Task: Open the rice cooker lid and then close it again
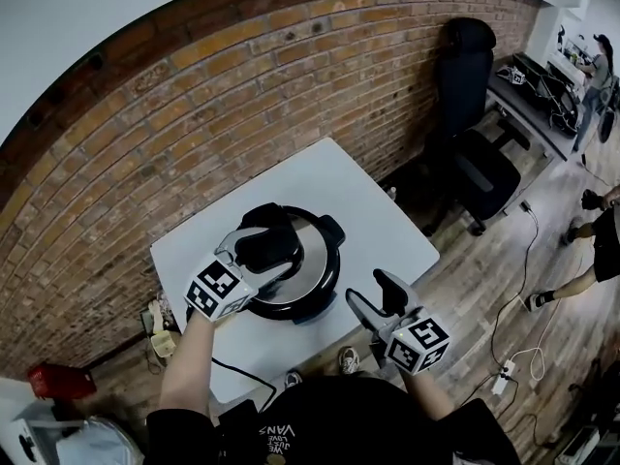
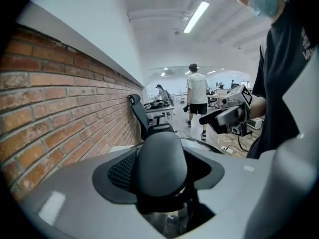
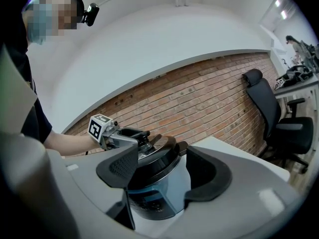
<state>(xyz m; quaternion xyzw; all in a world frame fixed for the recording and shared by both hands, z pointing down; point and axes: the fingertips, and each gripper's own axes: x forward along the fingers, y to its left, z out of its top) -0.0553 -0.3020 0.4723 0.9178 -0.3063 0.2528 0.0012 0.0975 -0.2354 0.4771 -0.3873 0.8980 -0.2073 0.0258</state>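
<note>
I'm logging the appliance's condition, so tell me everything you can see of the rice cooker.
The rice cooker is round, its bluish-grey body carrying a dark front panel. Its black-rimmed lid with shiny metal top sits on the body, apparently closed. It stands upright on the white table. The left gripper clasps the lid's black handle.

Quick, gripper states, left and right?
Left gripper: closed on the lid handle.
Right gripper: open, holding nothing.

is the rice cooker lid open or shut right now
shut: the round black-rimmed silver lid lies flat on the cooker body
</note>
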